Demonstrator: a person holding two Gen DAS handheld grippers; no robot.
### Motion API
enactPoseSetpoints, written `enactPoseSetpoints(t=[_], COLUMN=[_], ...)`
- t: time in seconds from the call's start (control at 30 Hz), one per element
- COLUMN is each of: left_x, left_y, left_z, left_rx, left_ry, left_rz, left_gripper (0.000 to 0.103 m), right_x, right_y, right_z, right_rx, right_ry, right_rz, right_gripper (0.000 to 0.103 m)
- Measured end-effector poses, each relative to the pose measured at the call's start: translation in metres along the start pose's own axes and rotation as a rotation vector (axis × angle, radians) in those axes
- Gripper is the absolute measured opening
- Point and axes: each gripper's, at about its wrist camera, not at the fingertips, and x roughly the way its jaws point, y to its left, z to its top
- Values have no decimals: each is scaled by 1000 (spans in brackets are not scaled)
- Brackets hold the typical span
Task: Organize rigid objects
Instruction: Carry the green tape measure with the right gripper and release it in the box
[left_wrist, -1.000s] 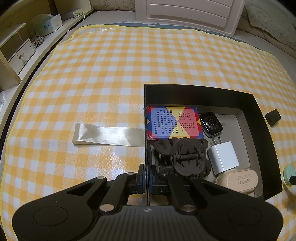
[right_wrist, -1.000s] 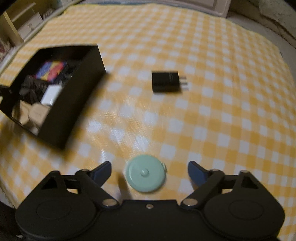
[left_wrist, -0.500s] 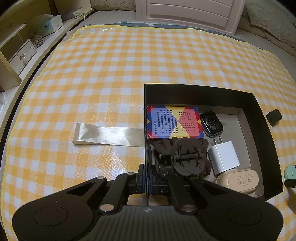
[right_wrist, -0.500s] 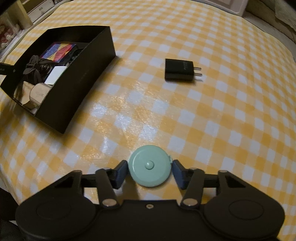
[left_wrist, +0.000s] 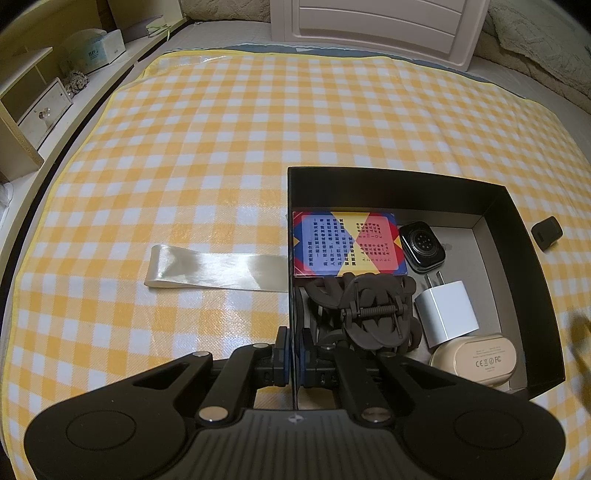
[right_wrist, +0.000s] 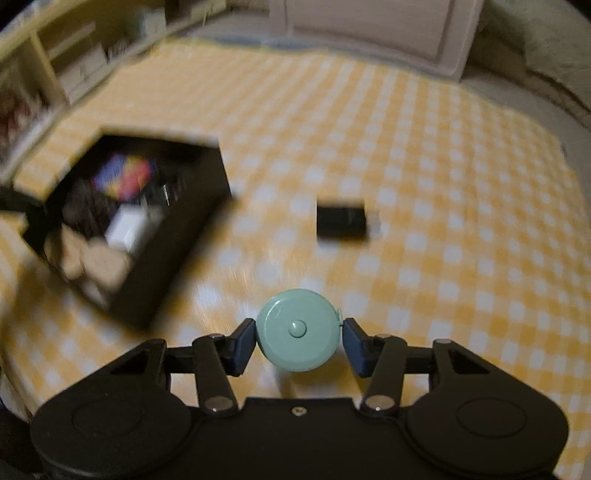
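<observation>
Tape measure, round and mint green, sits between the blue pads of my right claw, low in the centre of the right wrist frame. My jaws have just been closing on it, and both pads now press its rim, one on each side, so I am gripping it. Much of that frame is blurred. Above it and a little to the right lies a black plug adapter on the yellow checked cloth, well apart from anything else. At the left of the frame is the black box, its contents smeared.

My left claw is at the bottom centre of the left wrist frame, clamped on the left wall of the black box, with one pad on each side of the thin card. Inside the box, from top to bottom of the frame: a colourful card pack against the left wall, a black smartwatch body just to its right, a dark hair claw clip below the pack, a white charger beside the clip, and a beige earbud case in the lower right corner. A pale satin ribbon lies flat on the cloth, running left from the box wall. At the right edge of that frame, outside the box, the black plug adapter shows again.
</observation>
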Motion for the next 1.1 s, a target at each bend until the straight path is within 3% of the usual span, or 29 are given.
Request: enactPoseSetpoints(t=[0.17,0.33,0.63,1.1], left_x=[1,1,0,0], left_y=[-1,0,-2,4], left_z=[-1,-1,0,-1], left_rx=[0,1,-2,-4], left_ry=[0,1,2,2], left_rz=[0,0,-1,-17], left_gripper=[5,5,5,5], right_x=[-24,-23,21,82], right_y=[19,50,106,132], right_z=[28,50,79,97], right_rx=[2,-41,-146,-206], right_ry=[-116,-151,-86,29], right_rz=[37,65,78,-15], right_gripper=[52,52,52,52])
